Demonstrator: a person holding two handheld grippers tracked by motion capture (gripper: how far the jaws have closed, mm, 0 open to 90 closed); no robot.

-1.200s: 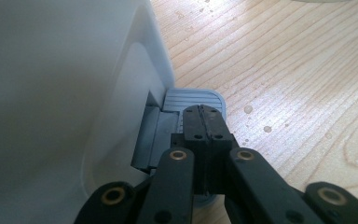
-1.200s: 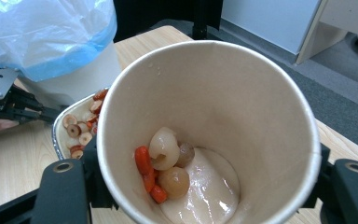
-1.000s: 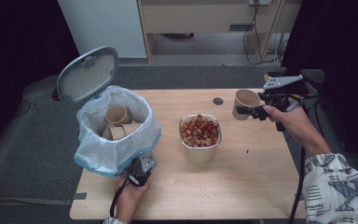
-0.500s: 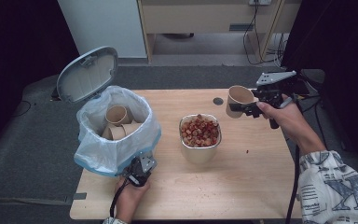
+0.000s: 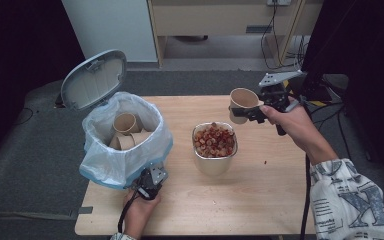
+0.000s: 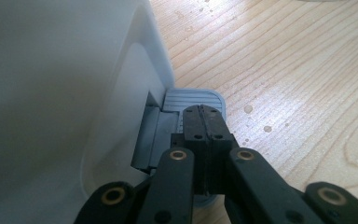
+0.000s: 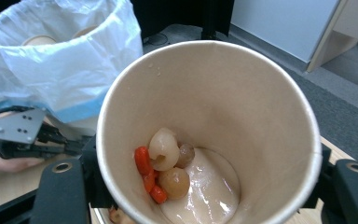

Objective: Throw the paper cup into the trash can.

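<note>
Paper cup [image 7: 209, 135] hides right tool's jaws, bin [image 5: 125, 137] base cut off

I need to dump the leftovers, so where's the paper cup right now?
In the high view, the paper cup is in the right gripper, above the table's right half, just beyond the metal bowl.

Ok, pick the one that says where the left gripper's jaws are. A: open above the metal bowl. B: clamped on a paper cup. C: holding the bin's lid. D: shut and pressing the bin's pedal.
D: in the left gripper view the left gripper has its jaws together on the grey ribbed pedal at the foot of the bin, whose lid stands open.
</note>
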